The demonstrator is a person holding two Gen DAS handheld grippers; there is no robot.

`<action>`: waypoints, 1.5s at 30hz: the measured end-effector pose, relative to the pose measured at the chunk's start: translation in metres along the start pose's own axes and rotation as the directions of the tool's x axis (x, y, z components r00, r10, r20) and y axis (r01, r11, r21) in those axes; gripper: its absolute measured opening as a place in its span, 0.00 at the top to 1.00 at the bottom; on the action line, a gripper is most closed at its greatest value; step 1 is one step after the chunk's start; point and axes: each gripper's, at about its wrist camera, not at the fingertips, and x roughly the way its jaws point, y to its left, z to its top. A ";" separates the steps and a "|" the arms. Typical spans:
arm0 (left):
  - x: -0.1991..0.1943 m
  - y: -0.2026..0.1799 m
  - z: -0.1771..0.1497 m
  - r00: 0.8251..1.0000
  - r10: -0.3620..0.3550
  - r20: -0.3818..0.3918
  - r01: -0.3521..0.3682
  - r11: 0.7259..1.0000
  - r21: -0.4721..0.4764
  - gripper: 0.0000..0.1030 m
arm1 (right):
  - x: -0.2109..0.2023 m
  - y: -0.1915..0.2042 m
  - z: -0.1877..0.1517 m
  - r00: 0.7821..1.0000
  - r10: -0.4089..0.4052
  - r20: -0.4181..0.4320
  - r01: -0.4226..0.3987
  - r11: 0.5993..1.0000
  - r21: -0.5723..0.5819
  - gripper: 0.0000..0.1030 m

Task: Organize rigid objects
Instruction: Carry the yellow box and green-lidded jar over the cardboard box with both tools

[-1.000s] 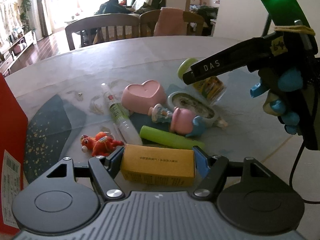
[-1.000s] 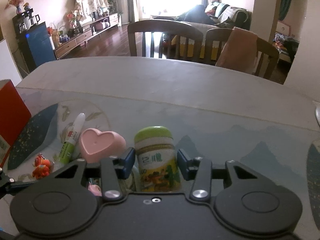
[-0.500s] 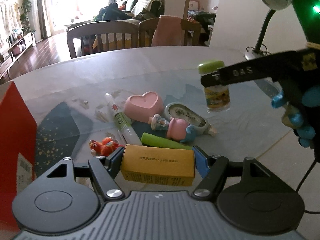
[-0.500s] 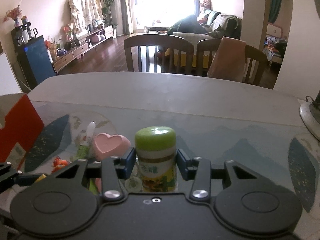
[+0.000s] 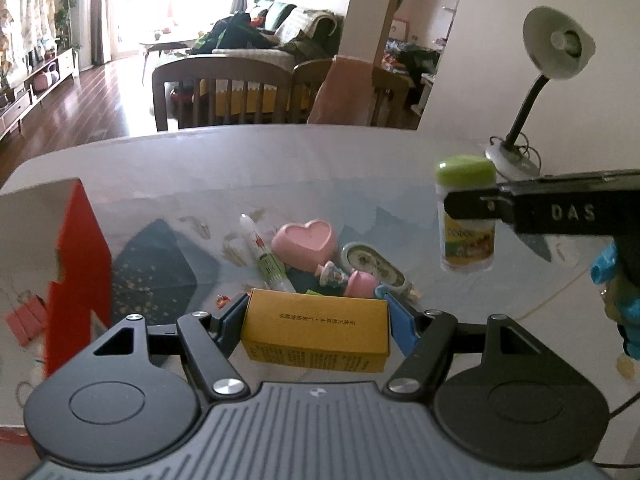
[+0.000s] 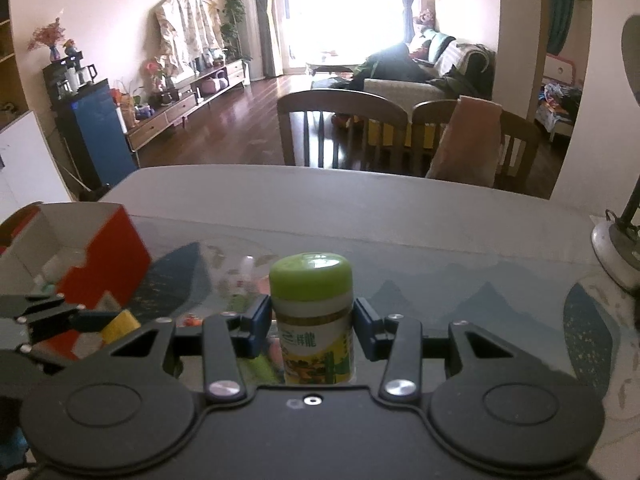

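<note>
While both loads hang clear above desk: yellow box clamped in left tongs, green-capped bottle clamped in right tongs. Remaining clutter beyond. Red carton open at left. Step: carrying. Next, likely: lower both into carton.

yellow box, green-capped bottle

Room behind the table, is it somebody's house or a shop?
Most likely somebody's house, an open living and dining room. Behind the table stand wooden dining chairs, farther back there is a sofa heaped with blankets, and a low TV cabinet with flowers and ornaments runs along the wall by a bright window.
</note>
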 end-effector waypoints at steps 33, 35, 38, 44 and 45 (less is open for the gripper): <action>-0.130 0.183 0.007 0.990 0.115 0.080 -0.108 0.991 -0.084 0.30 | -0.002 0.210 0.036 0.986 0.166 -0.011 -0.166 0.976 -0.140 0.58; -0.131 0.197 0.009 0.988 0.129 0.080 -0.121 0.988 -0.091 0.30 | 0.004 0.221 0.037 0.986 0.166 -0.016 -0.167 0.975 -0.145 0.58; -0.131 0.220 0.011 0.986 0.151 0.076 -0.144 0.985 -0.094 0.30 | 0.015 0.236 0.040 0.985 0.168 -0.027 -0.170 0.974 -0.153 0.58; -0.115 0.262 0.020 0.977 0.206 0.050 -0.201 0.976 -0.087 0.30 | 0.044 0.261 0.039 0.984 0.163 -0.077 -0.173 0.972 -0.161 0.58; -0.112 0.267 0.019 0.976 0.213 0.038 -0.209 0.974 -0.088 0.30 | 0.051 0.265 0.039 0.983 0.161 -0.088 -0.174 0.972 -0.160 0.58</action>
